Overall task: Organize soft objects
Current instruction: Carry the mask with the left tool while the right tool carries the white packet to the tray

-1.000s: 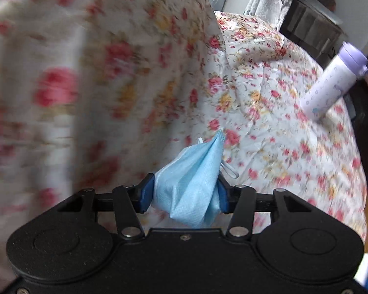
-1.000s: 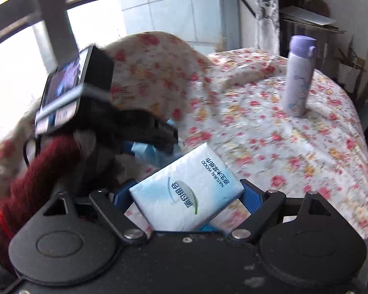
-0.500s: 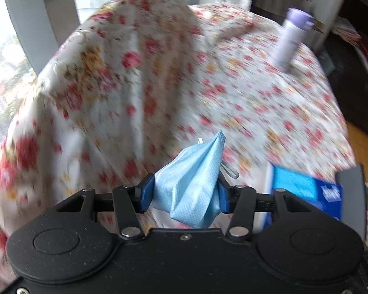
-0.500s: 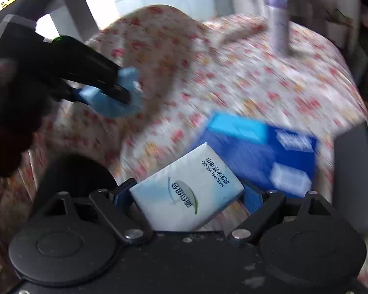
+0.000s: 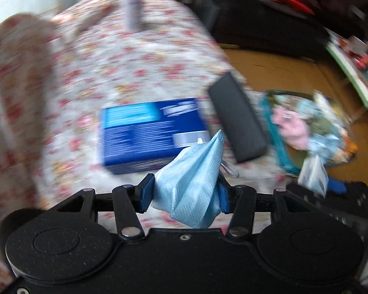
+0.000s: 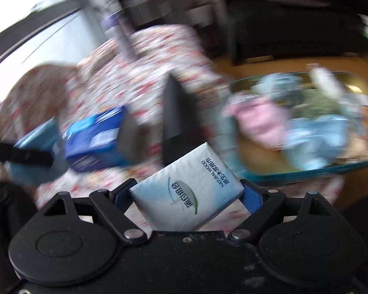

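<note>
Two grippers loaded. Left gripper: blue pads pinching crumpled light-blue face mask, raised over floral cloth covering the table. Right gripper: fingers clamped on both sides of white tissue pack, tilted between them. On floral cloth: blue box, with black case just beside it. Beyond cloth edge: teal-rimmed basket holding pink, blue and green soft items, blurred. Purple bottle upright at far side.
</note>
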{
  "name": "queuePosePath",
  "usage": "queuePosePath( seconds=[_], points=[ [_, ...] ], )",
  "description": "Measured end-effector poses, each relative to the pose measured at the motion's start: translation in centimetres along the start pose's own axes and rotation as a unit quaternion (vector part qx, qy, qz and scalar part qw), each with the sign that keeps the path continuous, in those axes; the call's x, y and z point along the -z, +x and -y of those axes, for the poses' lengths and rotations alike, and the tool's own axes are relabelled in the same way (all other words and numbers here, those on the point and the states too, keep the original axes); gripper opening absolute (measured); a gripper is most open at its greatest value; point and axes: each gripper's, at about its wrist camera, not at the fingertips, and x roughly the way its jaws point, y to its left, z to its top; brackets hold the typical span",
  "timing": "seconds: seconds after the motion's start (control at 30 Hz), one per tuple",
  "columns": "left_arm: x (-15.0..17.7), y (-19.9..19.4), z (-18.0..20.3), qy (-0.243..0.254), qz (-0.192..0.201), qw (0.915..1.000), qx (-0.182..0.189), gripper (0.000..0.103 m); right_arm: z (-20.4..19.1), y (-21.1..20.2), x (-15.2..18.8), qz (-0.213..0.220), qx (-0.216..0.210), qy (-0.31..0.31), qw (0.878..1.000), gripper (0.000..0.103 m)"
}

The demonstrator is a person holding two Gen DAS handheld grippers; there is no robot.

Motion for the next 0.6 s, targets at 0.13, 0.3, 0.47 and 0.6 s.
queuePosePath(
  seconds=[0.13, 0.3, 0.47, 0.6],
  points=[
    [-1.1, 0.2, 3.9, 0.043, 0.005, 0.9984, 0.036, 0.050, 4.4, -1.1, -1.3, 0.043, 0.057, 0.042, 0.997, 0.089],
    [-2.2, 1.0, 8.7, 0.080, 0.012, 0.9945, 0.067, 0.050, 8.4, -1.0, -2.7, 0.088, 0.146, 0.061, 0.983, 0.089],
    [-4.1, 4.3, 12.7, 0.096, -0.014, 0.9890, 0.111, 0.050, 11.2, -1.2, -3.5, 0.106, 0.164, 0.088, 0.977, 0.089],
    [-5.0, 6.6, 15.6, 0.113, -0.023, 0.9861, 0.119, 0.052, 12.8, -1.5, -4.4, 0.117, 0.171, 0.098, 0.973, 0.089]
  ],
)
